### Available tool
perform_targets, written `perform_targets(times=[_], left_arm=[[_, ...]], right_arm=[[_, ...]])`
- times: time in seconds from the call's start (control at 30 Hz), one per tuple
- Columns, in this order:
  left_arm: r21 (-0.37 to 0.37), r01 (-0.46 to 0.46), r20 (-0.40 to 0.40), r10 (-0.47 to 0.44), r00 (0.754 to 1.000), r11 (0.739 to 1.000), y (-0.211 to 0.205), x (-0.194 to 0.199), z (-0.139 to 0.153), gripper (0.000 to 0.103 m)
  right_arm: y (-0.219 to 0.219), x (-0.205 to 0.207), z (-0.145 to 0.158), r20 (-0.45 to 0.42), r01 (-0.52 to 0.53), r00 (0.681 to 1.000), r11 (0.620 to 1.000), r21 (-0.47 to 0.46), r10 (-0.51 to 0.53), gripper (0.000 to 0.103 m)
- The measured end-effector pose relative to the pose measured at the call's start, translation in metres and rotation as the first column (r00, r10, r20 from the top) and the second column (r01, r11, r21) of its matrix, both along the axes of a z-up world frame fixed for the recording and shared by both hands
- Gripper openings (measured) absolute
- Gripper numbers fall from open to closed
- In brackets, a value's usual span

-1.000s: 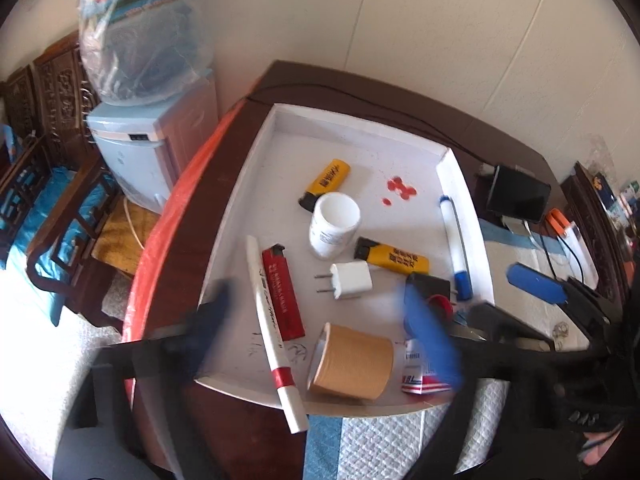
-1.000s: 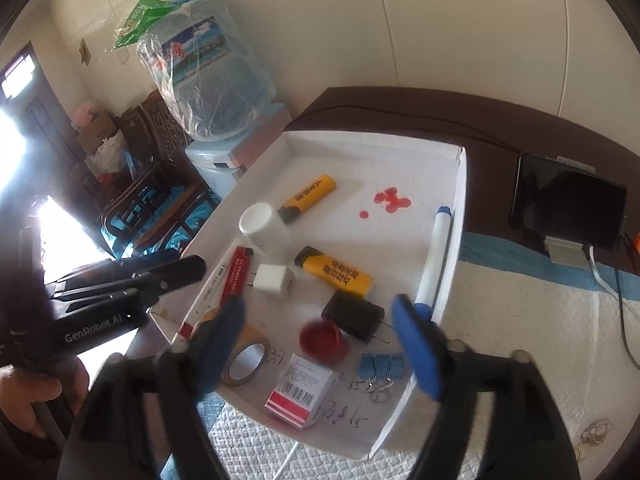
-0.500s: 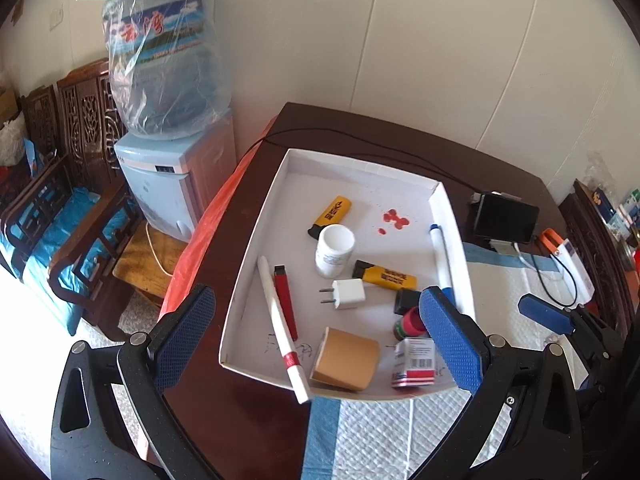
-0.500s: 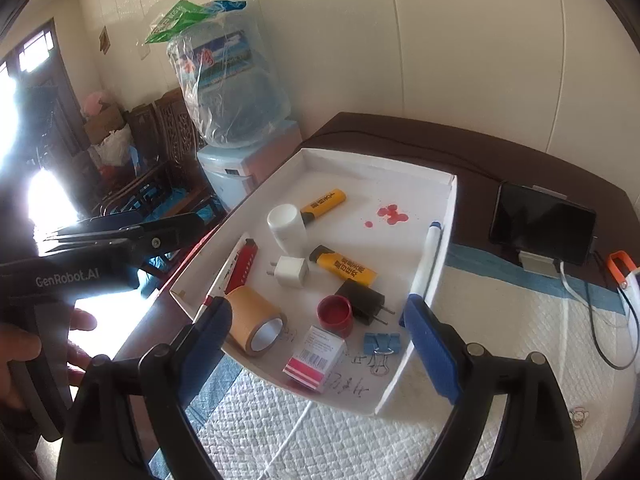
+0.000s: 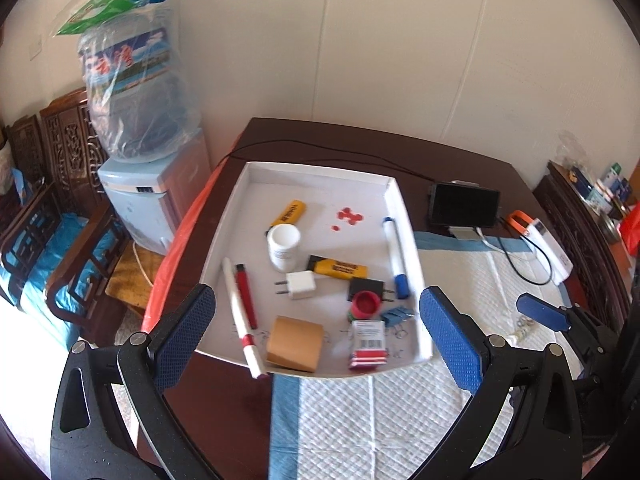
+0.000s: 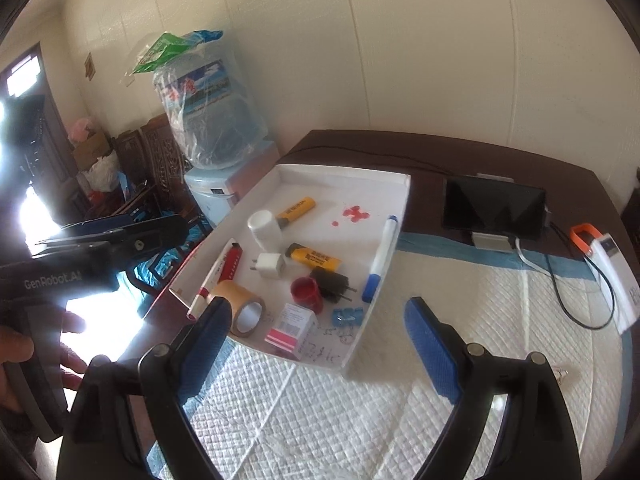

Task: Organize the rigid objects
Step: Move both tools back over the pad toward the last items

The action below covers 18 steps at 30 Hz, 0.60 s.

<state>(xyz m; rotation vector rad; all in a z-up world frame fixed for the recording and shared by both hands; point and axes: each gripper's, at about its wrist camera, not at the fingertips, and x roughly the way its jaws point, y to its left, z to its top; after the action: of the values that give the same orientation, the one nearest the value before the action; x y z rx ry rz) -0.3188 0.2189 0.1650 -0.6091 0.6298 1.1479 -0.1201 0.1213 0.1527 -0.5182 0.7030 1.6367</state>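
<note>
Tray (image 5: 404, 216) of small things on the tabletop (image 5: 360, 148).
In the tray, the tape (image 5: 295, 344) lies at the near edge between a pen (image 5: 240, 312) on its left and a box (image 5: 368, 344) on its right; a phone (image 5: 464, 204) stands right of the tray.

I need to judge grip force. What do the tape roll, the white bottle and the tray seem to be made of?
Tape roll: brown glossy packing film on what looks like a cardboard core. White bottle: probably smooth, matte, opaque plastic. Tray: thin white walls with pen scribbles on the floor, likely cardboard or foam board.
</note>
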Motion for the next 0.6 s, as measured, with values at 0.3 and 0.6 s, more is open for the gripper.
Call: perform_targets(times=[0.3, 0.6], left_arm=[[-0.019, 0.068, 0.022, -0.067, 0.997, 0.998, -0.012, 0.039, -0.003, 0.103], [-0.091, 0.179, -0.019, -0.181, 0.983, 0.980, -0.026, 0.099, -0.038, 0.103]], right_arm=[[-0.033, 0.084, -0.020, -0.014, 0.156, 0.988, 0.988, -0.006, -0.157, 0.088], [-0.056, 0.197, -0.073, 0.102, 0.389, 0.920, 0.915, -0.106, -0.379, 0.089]])
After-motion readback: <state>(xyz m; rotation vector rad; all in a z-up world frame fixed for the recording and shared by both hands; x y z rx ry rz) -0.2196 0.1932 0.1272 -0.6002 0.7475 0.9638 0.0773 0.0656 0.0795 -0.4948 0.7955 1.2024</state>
